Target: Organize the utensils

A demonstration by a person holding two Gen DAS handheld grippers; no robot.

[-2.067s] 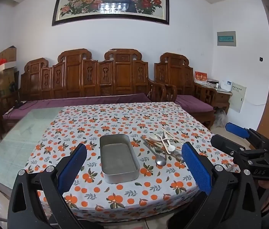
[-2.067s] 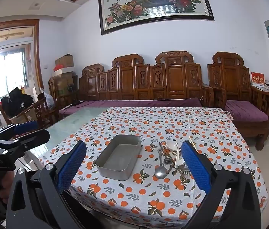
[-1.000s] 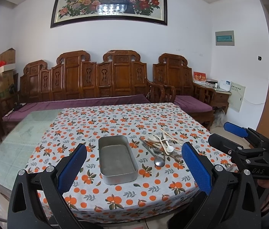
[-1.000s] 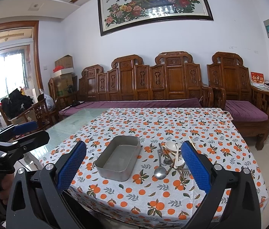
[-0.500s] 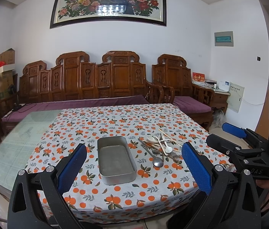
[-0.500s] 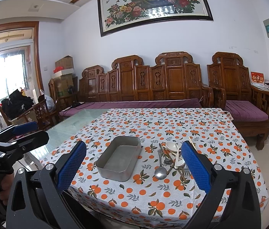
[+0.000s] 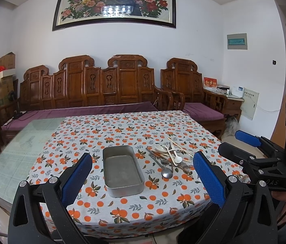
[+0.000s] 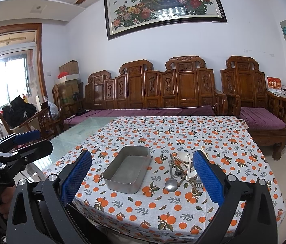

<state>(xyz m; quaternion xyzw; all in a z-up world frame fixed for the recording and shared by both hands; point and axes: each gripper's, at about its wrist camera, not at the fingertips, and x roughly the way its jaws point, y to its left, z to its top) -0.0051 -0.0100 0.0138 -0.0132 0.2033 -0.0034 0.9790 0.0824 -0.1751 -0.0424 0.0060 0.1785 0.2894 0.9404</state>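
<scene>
Both grippers unmoved; tray (image 7: 122,168) empty.

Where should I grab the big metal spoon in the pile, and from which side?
Probably by its bowl end: the metal spoon has its bowl nearest you, clear of the utensil pile, while its handle runs back beneath the others. Come from above with the right gripper, closing across the neck.
</scene>
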